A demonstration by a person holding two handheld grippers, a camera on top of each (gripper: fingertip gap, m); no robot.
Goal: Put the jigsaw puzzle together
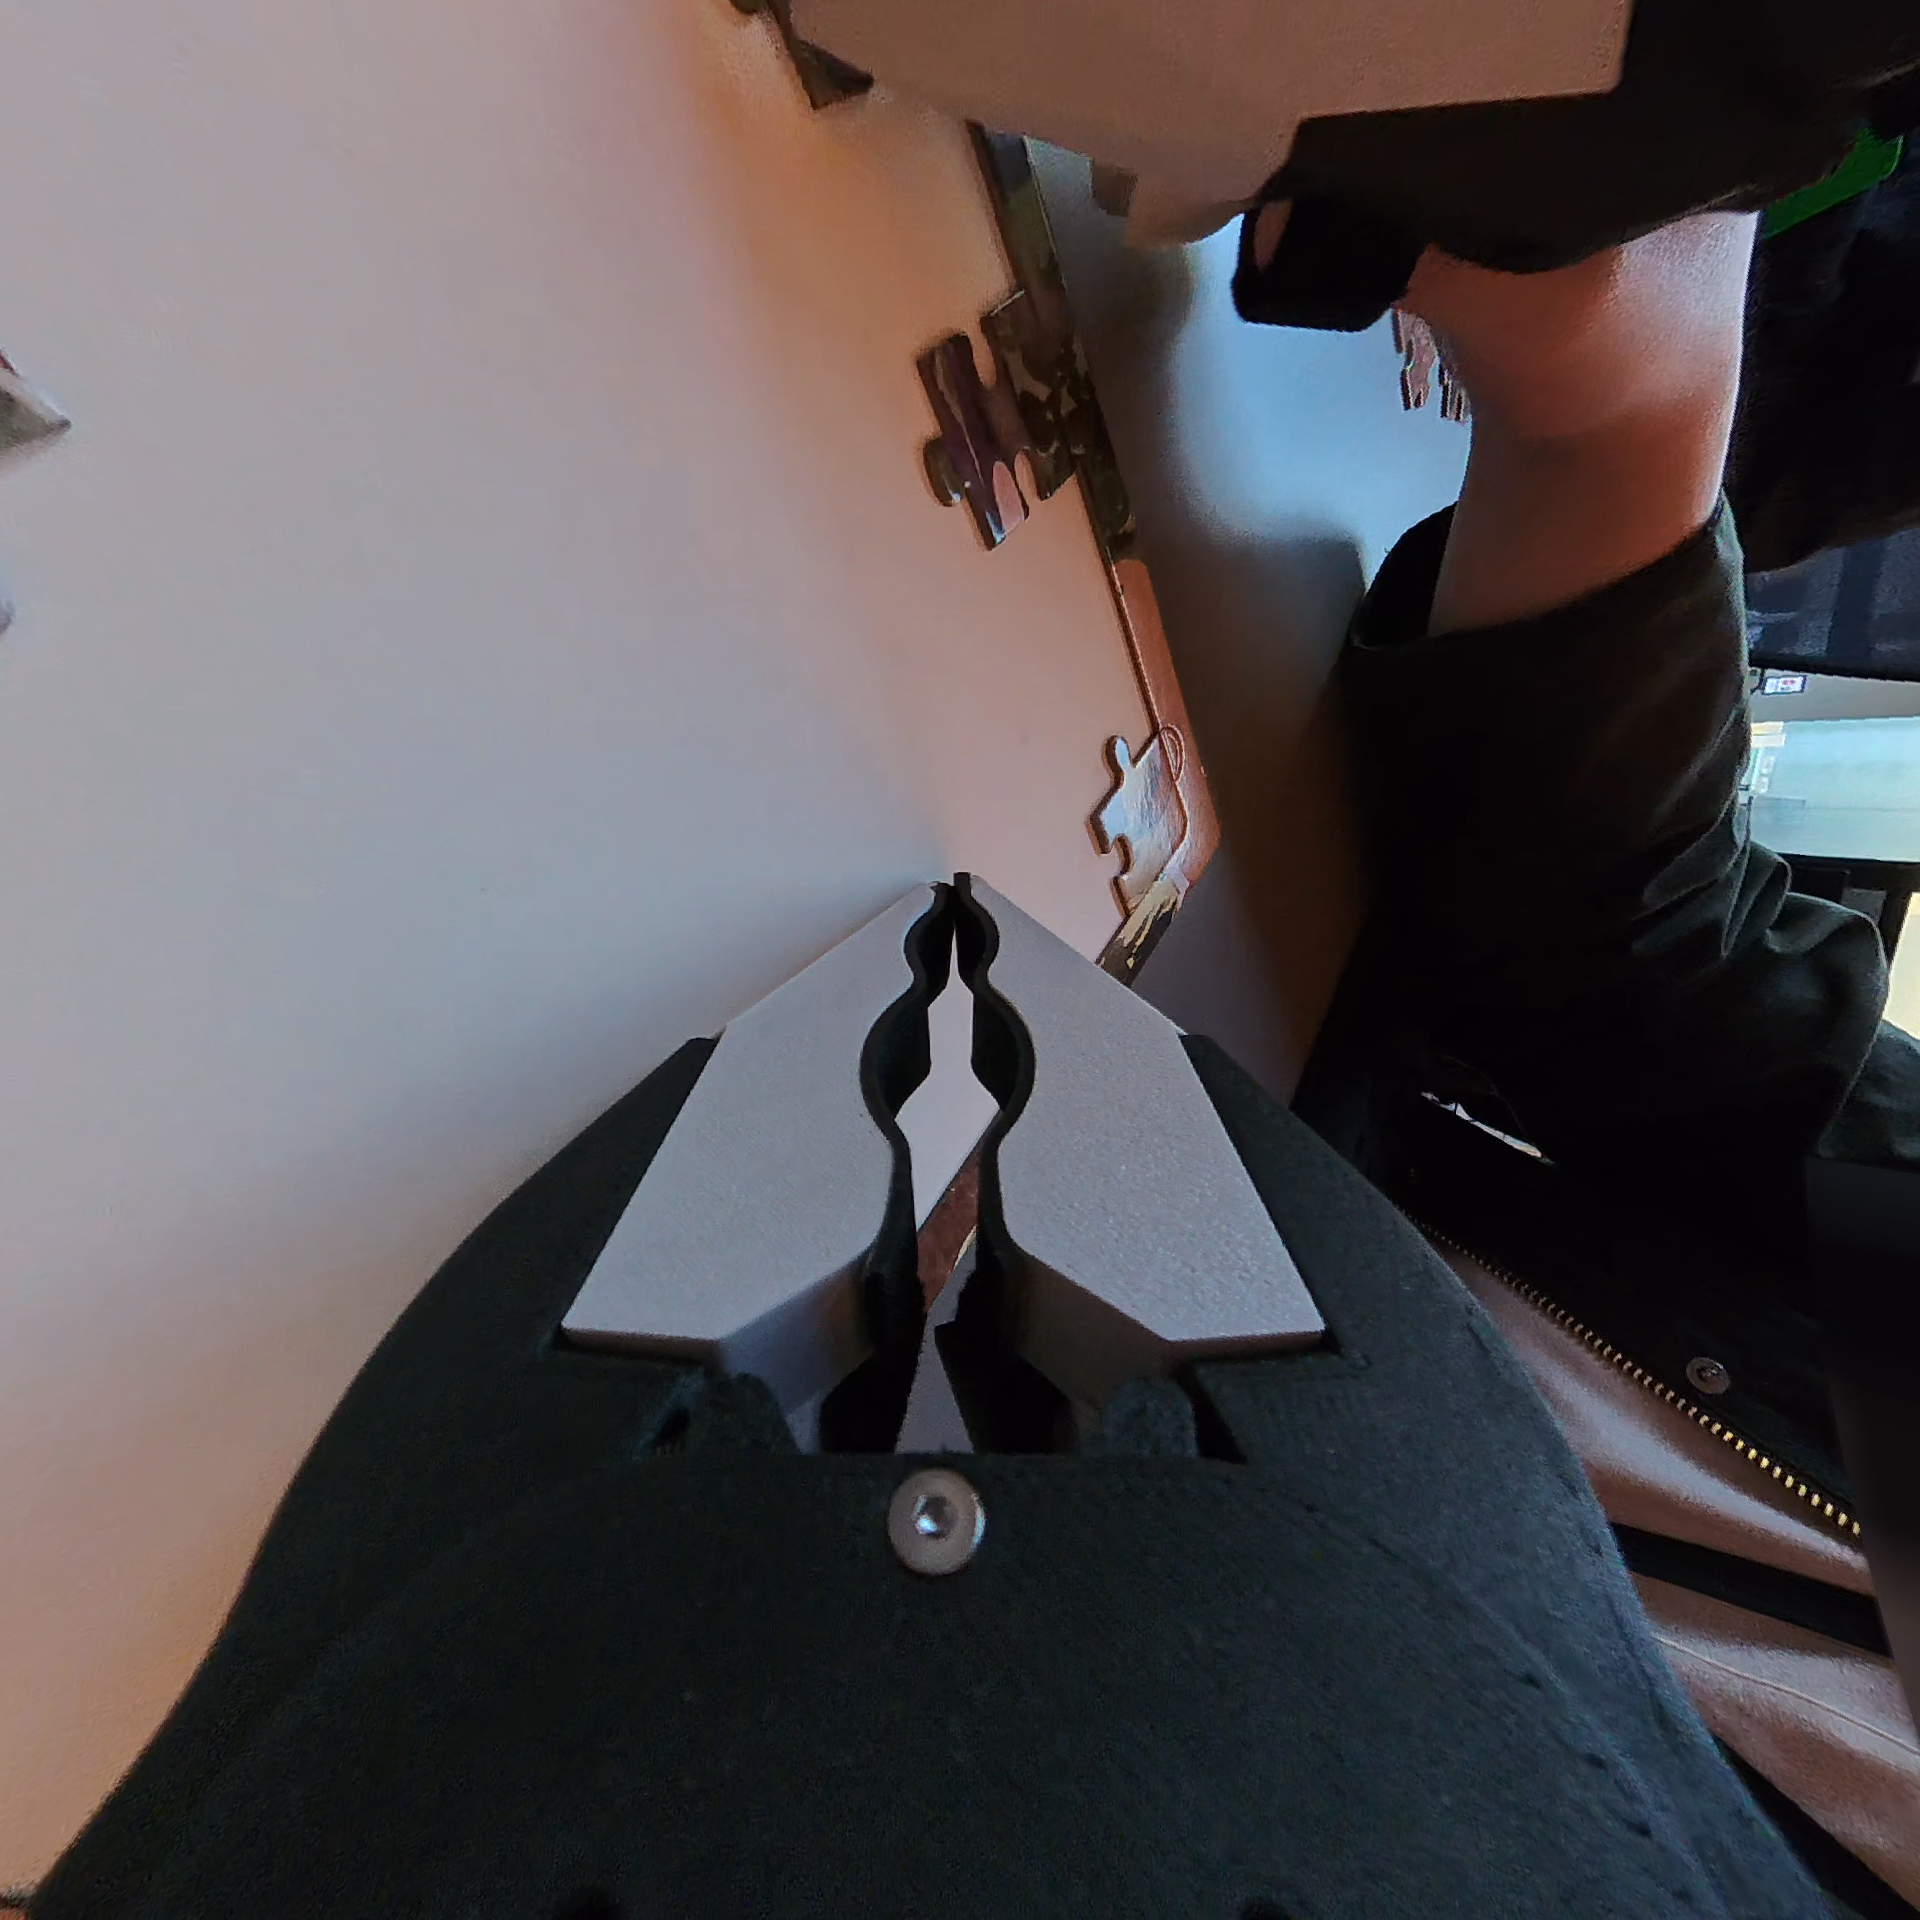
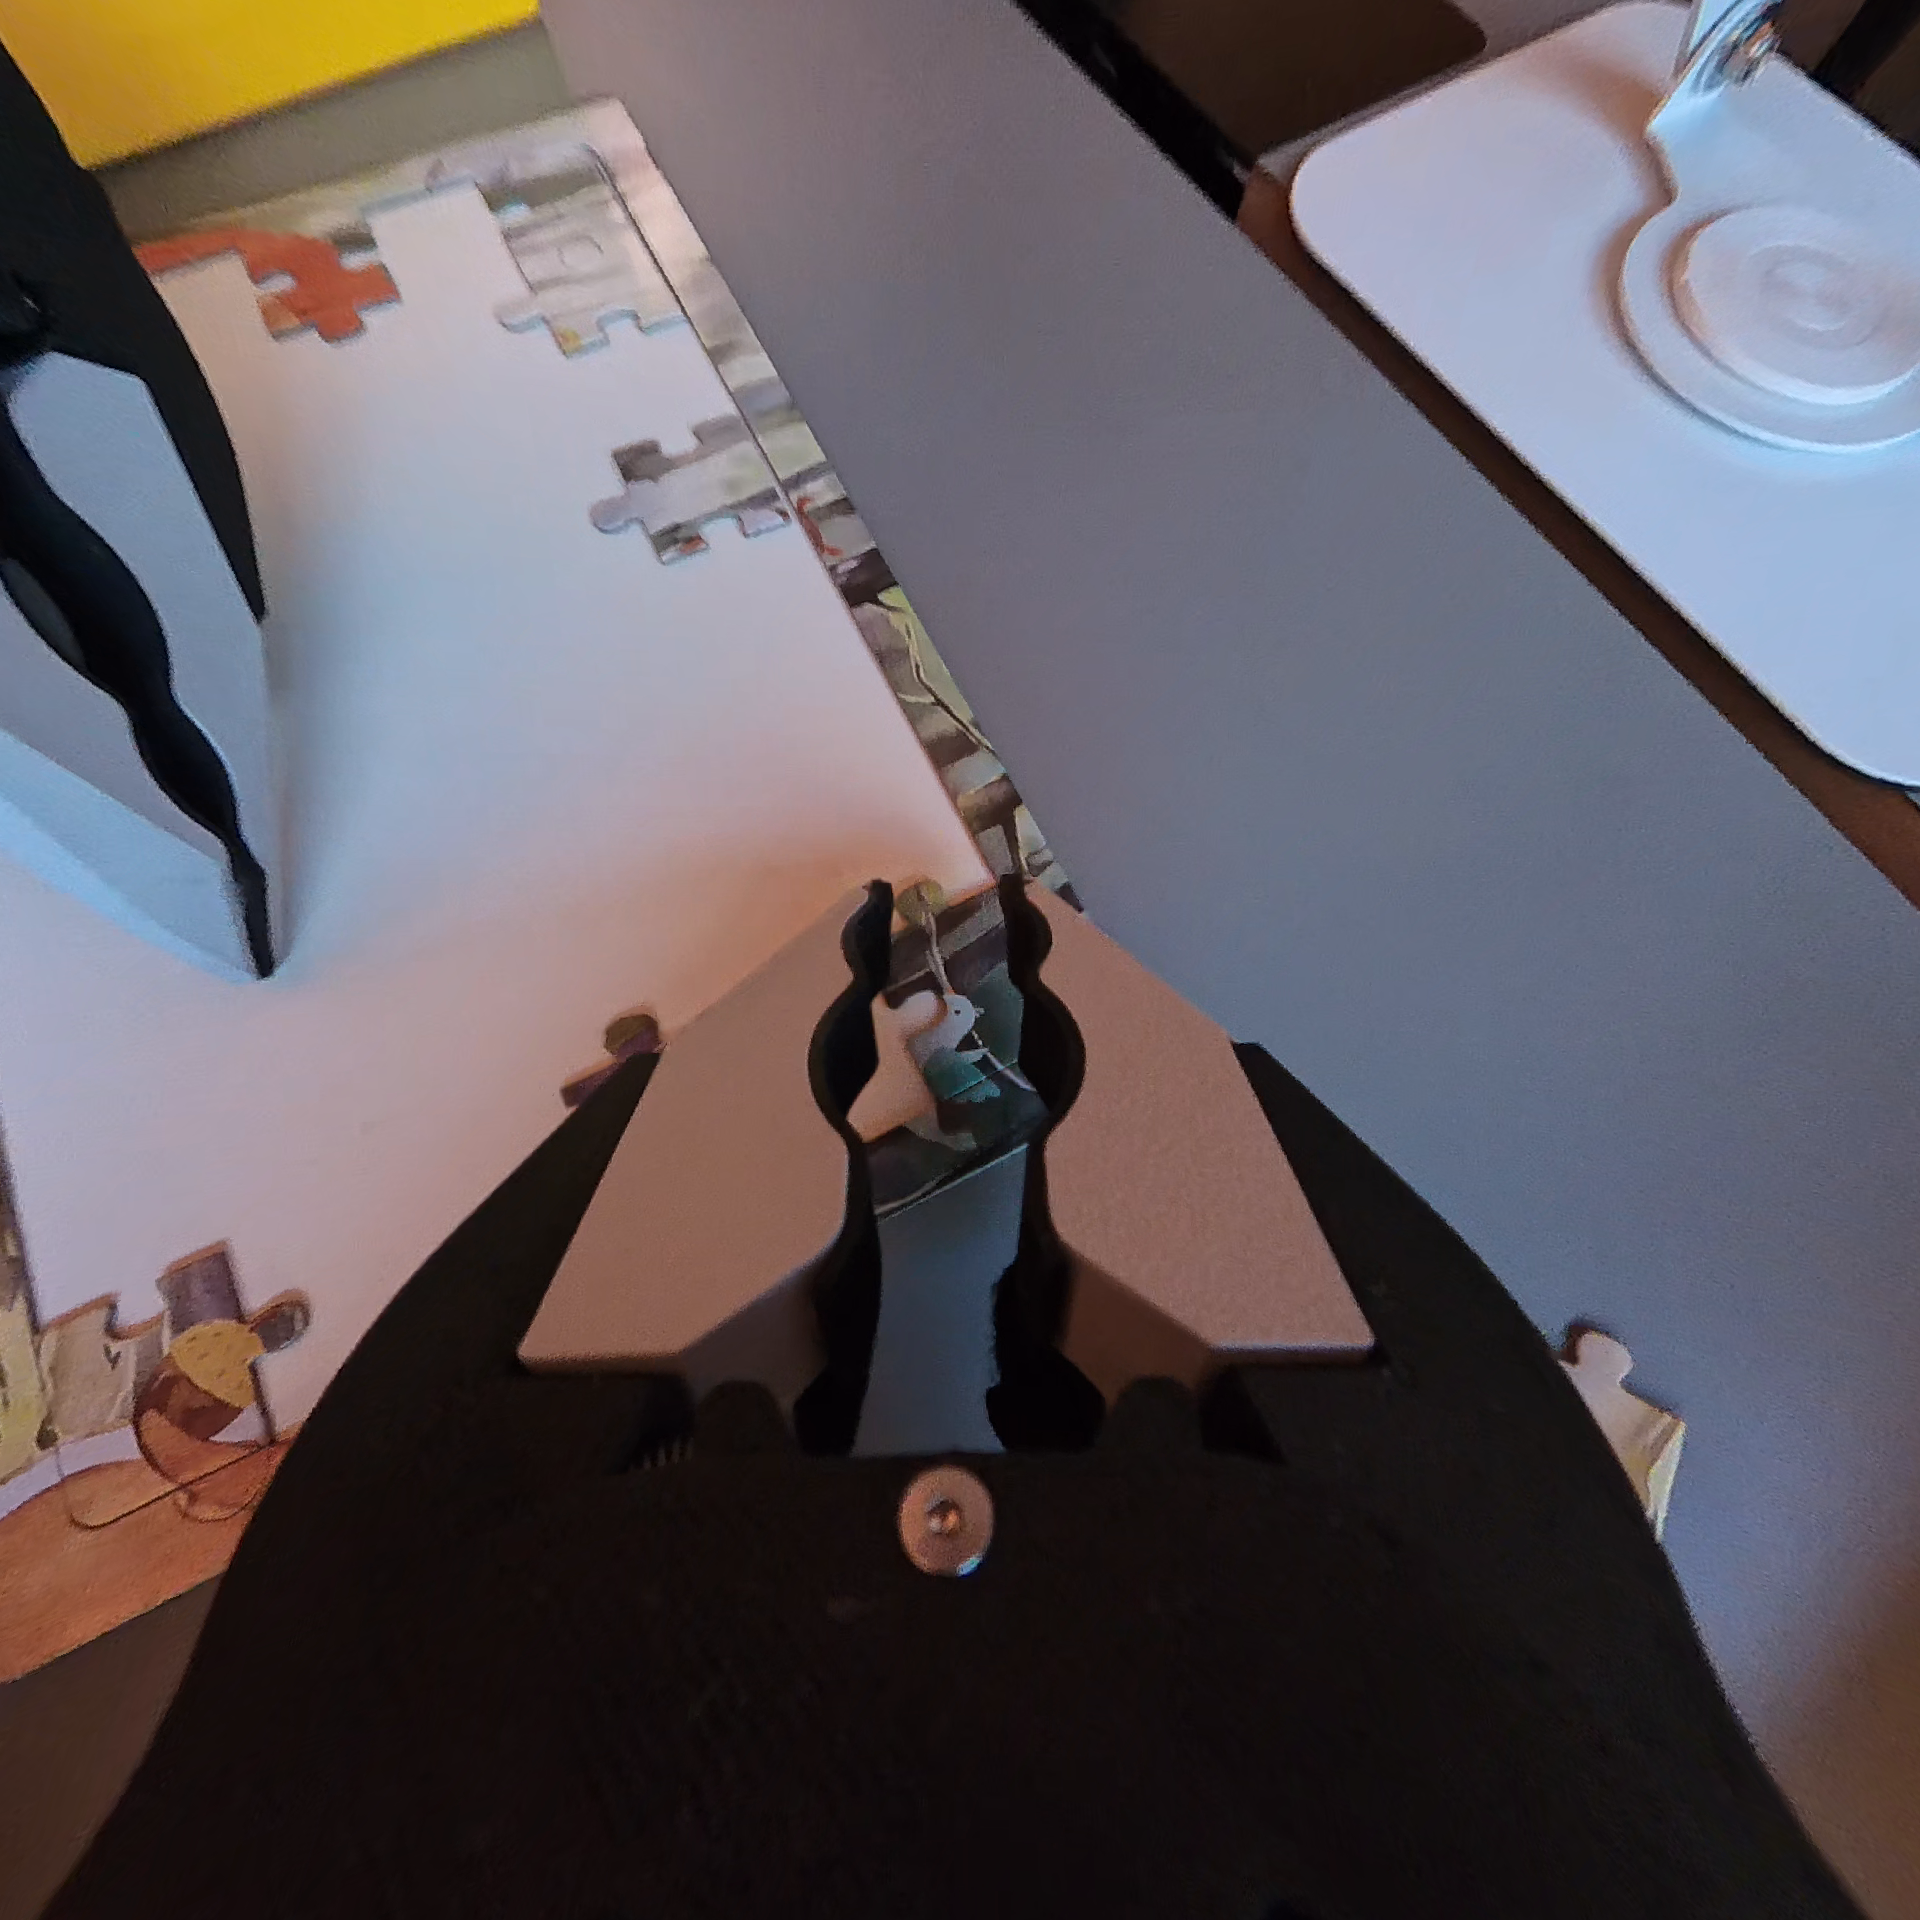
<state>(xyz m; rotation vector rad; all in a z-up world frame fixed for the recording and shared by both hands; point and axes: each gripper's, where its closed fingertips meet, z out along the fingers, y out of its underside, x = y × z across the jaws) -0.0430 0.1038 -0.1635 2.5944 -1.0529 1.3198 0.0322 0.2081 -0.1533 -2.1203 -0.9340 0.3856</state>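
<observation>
While its tips nearly meet over the pale puzzle board (image 1: 520,623), the left hand-held gripper (image 1: 956,894) is seen closed with nothing between the pads. In the right wrist view, the right hand-held gripper (image 2: 943,904) is held slightly apart, astride a jigsaw piece (image 2: 961,1049) at the board's edge; whether the piece is pinched cannot be told. Joined border pieces (image 2: 935,707) are set along that edge, beside the grey desk (image 2: 1351,727). One loose piece (image 2: 1621,1423) is seen on the desk. Farther off, a white base plate (image 2: 1558,416) is visible. No legible writing is made out.
</observation>
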